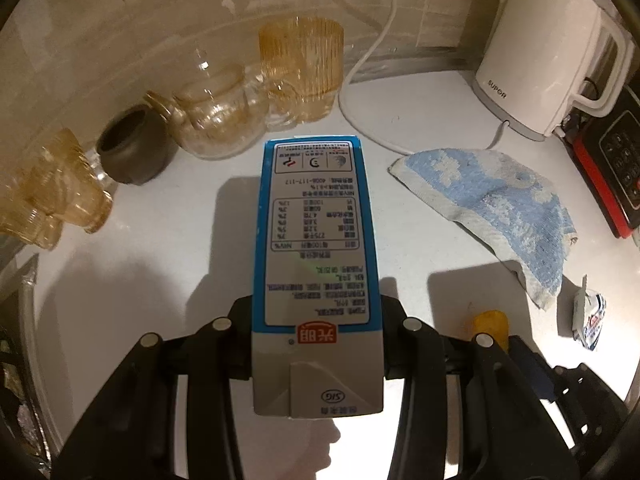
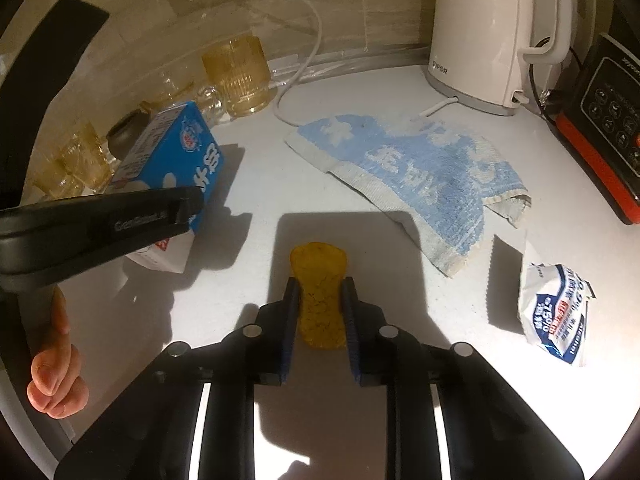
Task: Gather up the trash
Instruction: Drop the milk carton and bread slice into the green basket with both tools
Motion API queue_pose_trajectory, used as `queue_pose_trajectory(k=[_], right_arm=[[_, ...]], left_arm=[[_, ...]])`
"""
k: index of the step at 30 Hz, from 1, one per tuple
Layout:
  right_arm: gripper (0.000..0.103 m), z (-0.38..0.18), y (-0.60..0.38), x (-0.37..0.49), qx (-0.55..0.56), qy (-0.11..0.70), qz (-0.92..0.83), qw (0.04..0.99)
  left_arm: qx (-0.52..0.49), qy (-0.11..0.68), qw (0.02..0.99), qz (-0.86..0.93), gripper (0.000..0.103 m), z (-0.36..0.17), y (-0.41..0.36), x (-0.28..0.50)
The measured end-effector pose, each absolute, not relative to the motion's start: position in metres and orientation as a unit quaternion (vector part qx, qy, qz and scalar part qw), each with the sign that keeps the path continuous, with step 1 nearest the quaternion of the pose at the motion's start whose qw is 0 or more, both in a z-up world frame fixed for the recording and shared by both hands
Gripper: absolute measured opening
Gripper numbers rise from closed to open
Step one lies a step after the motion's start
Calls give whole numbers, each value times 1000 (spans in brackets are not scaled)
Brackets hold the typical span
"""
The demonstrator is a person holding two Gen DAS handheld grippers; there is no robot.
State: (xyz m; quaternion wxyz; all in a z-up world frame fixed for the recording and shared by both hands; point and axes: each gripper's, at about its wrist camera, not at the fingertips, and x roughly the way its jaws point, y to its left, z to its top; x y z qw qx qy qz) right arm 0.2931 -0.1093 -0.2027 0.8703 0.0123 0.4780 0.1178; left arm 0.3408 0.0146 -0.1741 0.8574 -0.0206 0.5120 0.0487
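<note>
Near the middle of the worktop (image 2: 400,360), the left gripper (image 1: 316,344) clamps the milk carton (image 1: 316,240) across its lower end, jaws partly closed; top-heavy, it could pivot and slip. The right gripper (image 2: 320,312) pinches a yellow scrap (image 2: 320,292), perhaps peel, nearly shut; it may tear. A wipe sachet (image 2: 554,312) lies uncollected toward the right edge.

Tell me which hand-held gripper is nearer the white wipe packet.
Right. The right hand-held gripper, shut on the yellow piece, sits beside the wipe packet; the left hand-held gripper, clamping the milk carton, is farther.
</note>
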Motion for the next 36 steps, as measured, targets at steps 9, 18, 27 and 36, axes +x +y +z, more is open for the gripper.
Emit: queue_pose_trajectory(k=[9, 18, 27, 36], right_arm=[[22, -168, -118, 248, 18, 457, 122, 881], [22, -143, -146, 147, 27, 450, 110, 886], [22, -140, -177, 33, 35, 465, 91, 880], [22, -156, -206, -61, 52, 485, 87, 869]], left_arm=[[-2, 495, 869, 17, 40, -147, 6, 296], [16, 487, 873, -21, 40, -123, -16, 204], [34, 492, 868, -60, 40, -122, -36, 103], [54, 516, 848, -112, 40, -147, -62, 6]])
